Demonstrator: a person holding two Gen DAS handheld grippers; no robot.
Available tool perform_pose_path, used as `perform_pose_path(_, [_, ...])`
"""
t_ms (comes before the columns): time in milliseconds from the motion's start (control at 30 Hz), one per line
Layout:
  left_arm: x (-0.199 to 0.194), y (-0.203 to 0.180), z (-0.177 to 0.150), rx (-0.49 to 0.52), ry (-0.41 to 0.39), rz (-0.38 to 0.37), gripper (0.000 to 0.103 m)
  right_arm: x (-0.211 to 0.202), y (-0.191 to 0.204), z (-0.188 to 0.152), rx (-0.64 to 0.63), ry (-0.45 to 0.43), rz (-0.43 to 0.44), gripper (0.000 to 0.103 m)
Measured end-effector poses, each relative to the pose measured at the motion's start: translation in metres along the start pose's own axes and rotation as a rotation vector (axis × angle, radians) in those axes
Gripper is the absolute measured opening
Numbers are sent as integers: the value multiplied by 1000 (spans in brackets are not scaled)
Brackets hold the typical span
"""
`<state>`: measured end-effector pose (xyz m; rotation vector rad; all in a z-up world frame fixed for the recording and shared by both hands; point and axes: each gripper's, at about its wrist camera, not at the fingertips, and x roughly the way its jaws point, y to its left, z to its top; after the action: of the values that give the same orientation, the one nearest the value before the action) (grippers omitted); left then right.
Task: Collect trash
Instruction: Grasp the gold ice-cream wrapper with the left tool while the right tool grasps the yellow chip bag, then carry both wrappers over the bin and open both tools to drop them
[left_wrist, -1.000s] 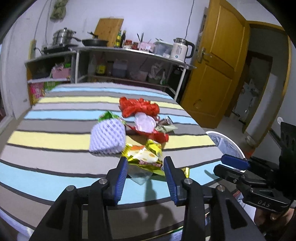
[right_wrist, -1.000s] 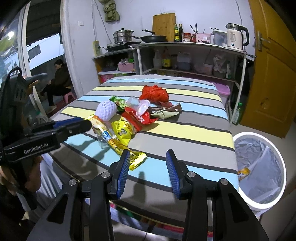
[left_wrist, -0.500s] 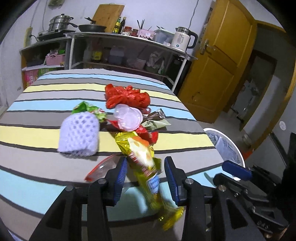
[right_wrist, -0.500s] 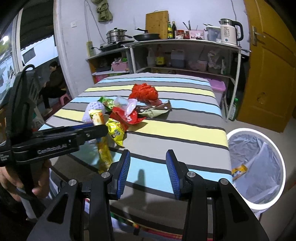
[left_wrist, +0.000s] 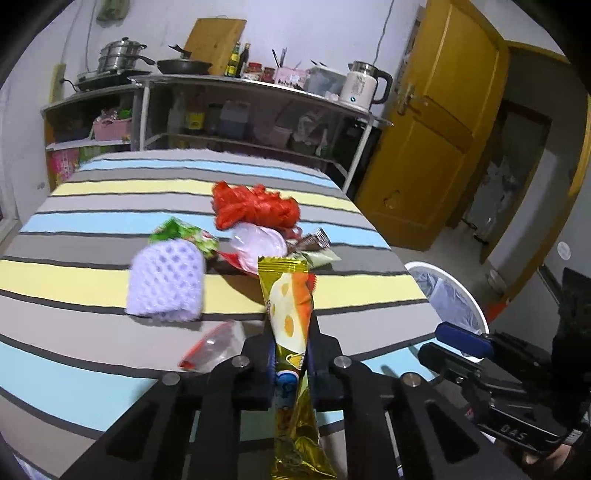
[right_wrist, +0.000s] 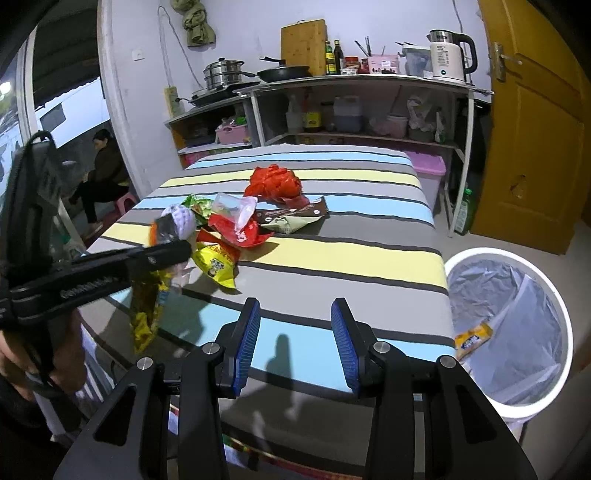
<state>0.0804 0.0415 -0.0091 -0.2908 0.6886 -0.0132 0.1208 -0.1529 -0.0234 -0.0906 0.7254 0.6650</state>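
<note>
The long gold snack wrapper (left_wrist: 290, 314) is being clamped by the closing left tool (left_wrist: 290, 354) above the table (left_wrist: 92, 284), while the right tool (right_wrist: 295, 341) is being held apart and empty, and the slick, dangling wrapper could be dropped before the bin (right_wrist: 517, 332).

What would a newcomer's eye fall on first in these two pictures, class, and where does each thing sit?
First, the long gold snack wrapper, standing up between the closing jaws of the left claw at the near edge of the striped table. Behind it, at the table's middle, lies a bright litter heap topped by a crumpled red plastic bag. On the floor to the right stands a white lined bin, beyond the open, empty right claw.
</note>
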Motion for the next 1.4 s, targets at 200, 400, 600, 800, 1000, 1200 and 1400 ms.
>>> perform_pose_path(200, [-20,21,8,-33,-48,33,12,12,18,6,-30,9,42,41])
perform_pose_path(400, [-33,37,12,-46,-74,60,12,34,45,19,-89,31,87,41])
perform_pose_path(600, [-40,49,11,-42,-82,71,12,61,60,25,-116,66,105,41])
perform_pose_path(800, [-41,61,9,-63,-83,82,12,85,73,31,-148,104,101,41])
perform_pose_path(1000, [-38,69,8,-73,-73,78,12,98,73,36,-123,136,68,41])
perform_pose_path(1200, [-37,65,7,-73,-73,77,12,95,68,36,-100,132,78,37])
perform_pose_path(1400, [-42,52,8,-44,-81,66,12,71,61,31,-69,99,84,36])
